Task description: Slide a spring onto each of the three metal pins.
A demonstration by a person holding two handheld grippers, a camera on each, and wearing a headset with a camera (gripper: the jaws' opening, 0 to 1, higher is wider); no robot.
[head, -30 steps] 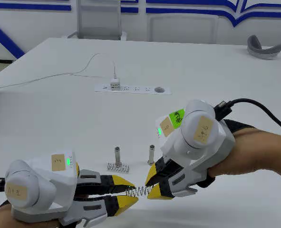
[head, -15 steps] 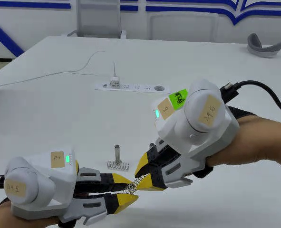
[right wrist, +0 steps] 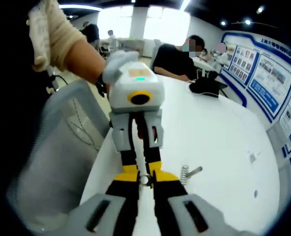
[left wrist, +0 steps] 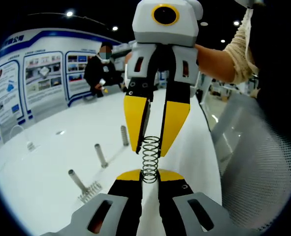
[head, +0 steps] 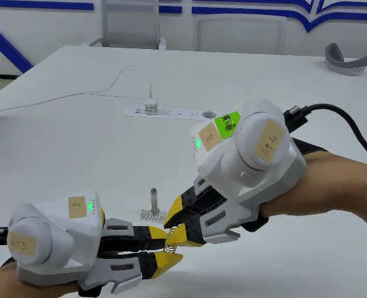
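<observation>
well, left gripper view shows three pins [left wrist: 101,155], head view one pin [head: 153,200].

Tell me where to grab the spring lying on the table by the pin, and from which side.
Grip the loose spring near one end, across its coils, coming down from above. It lies on its side at the foot of an upright pin, so a low approach from that side would likely hit the pin. An end grip also leaves the other end open.
</observation>
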